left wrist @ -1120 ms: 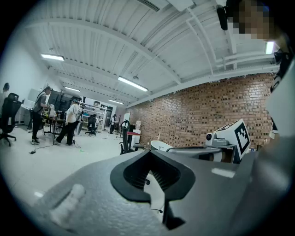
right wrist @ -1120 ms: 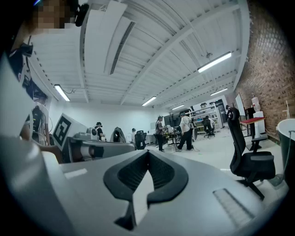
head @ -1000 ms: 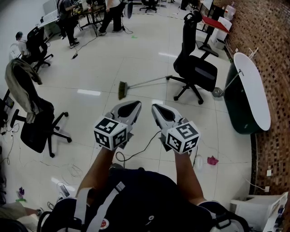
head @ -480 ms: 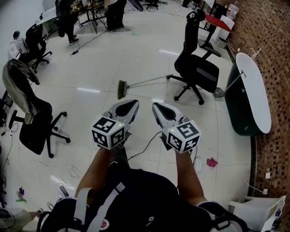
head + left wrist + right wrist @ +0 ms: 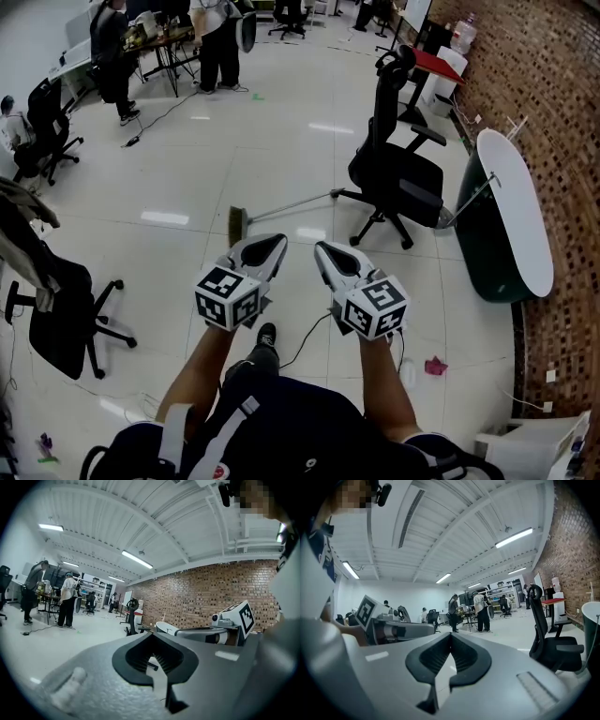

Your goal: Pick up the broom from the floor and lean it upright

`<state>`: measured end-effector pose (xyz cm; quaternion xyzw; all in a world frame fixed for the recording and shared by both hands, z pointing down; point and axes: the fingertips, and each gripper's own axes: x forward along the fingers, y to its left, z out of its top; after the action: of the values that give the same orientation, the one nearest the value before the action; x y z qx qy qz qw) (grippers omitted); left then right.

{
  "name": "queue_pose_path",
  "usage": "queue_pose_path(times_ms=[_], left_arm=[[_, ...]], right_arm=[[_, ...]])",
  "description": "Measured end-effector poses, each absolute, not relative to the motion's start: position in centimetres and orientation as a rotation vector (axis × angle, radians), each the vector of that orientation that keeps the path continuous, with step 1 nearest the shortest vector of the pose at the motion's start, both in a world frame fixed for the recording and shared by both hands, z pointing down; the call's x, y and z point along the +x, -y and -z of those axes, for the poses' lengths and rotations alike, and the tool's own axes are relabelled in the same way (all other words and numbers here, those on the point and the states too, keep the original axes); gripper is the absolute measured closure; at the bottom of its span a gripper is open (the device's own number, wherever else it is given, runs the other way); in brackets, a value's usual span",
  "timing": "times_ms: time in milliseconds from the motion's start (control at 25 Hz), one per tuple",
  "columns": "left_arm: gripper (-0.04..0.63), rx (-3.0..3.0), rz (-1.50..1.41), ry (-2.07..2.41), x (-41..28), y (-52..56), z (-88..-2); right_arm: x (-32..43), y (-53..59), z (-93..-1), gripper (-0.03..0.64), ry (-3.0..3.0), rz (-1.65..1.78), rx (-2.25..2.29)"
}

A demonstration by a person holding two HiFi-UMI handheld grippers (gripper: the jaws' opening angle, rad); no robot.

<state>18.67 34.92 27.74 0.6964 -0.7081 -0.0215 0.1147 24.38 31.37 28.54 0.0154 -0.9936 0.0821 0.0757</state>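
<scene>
— Head view: any progress?
— None yet. Broom [image 5: 286,204] flat on floor [image 5: 281,131] at twelve o'clock, untouched.
— Left gripper view?
— Left gripper [image 5: 152,637] clenched, empty.
— Right gripper view?
— Right gripper [image 5: 451,634] clenched, empty. Reaching, gripping, leaning all left.

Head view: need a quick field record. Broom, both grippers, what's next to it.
broom: lying flat on the floor, brush end at picture left
handle end: by the base of the black office chair
left gripper: jaws shut, empty, not touching the broom
right gripper: jaws shut, empty, not touching the broom
task state: broom not yet picked up
</scene>
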Motion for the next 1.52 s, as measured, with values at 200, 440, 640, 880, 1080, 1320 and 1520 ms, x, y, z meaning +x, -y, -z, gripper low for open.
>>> queue_pose_path(times_ms=[200, 440, 640, 880, 1080, 1320, 1520], left_arm=[[0.594, 2.073, 0.067, 2.033, 11.3, -30.5, -27.2], [0.595, 2.11, 0.065, 1.982, 4.3, -26.0, -26.8], [0.594, 2.136, 0.061, 1.941, 1.0, -22.1, -27.7], [0.594, 2.122, 0.06, 1.925, -1.6, -16.7, -29.0], [0.594, 2.131, 0.033, 1.923, -3.4, -11.4, -29.4], [0.595, 2.124, -0.02, 1.933, -5.6, -4.9, -29.7], [0.594, 2.107, -0.064, 1.917, -7.8, -1.2, -31.6]], right_arm=[[16.8, -27.0, -28.1, 0.611, 2.975, -0.253, 0.09], [9.6, -23.2, -27.2, 0.611, 2.979, -0.251, 0.139], [7.1, -19.9, -28.3, 0.611, 2.949, -0.26, 0.19], [5.2, -14.6, -30.2, 0.611, 2.915, -0.284, 0.207], [2.9, -9.0, -30.6, 0.611, 2.923, -0.284, 0.19], [0.6, -2.0, -31.4, 0.611, 2.908, -0.271, 0.176], [-1.9, 2.0, -33.1, 0.611, 2.866, -0.31, 0.123]])
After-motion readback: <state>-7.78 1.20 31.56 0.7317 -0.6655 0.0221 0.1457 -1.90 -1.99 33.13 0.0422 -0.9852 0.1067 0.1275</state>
